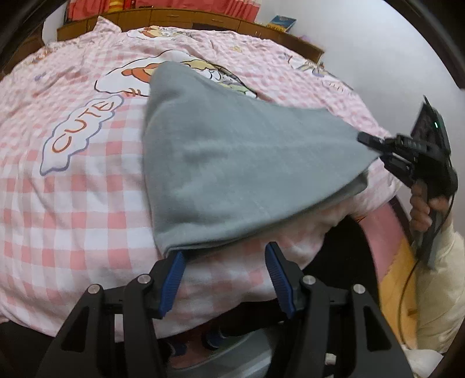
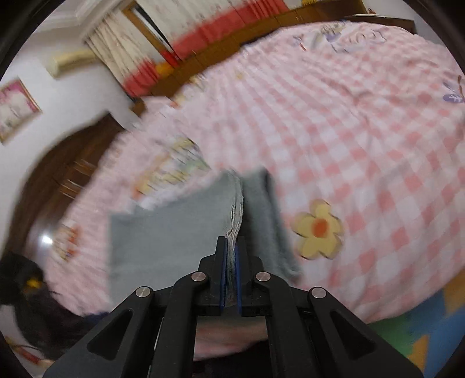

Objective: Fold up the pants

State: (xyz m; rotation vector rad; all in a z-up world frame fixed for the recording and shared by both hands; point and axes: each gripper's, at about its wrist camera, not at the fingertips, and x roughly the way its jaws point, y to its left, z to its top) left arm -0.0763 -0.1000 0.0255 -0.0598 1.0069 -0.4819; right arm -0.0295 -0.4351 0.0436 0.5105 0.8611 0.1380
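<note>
Grey pants (image 1: 232, 162) lie folded on a pink checked bedspread (image 1: 72, 203), one corner pulled out to the right. In the left wrist view my left gripper (image 1: 226, 251) stands open just before the pants' near edge. Its left fingertip (image 1: 178, 258) is at the near corner, and only bedspread shows between the pads. My right gripper (image 1: 366, 140) is shut on the pants' right corner, held by a hand (image 1: 421, 209). In the blurred right wrist view the right gripper (image 2: 231, 242) pinches the layered edge of the pants (image 2: 174, 232).
A wooden headboard (image 1: 186, 20) and red curtain run along the far side of the bed. The bed's near edge drops to a colourful floor mat (image 2: 421, 334). A cream sleeve (image 1: 441, 285) is at the right. A dark wooden door (image 2: 58, 180) stands at the left.
</note>
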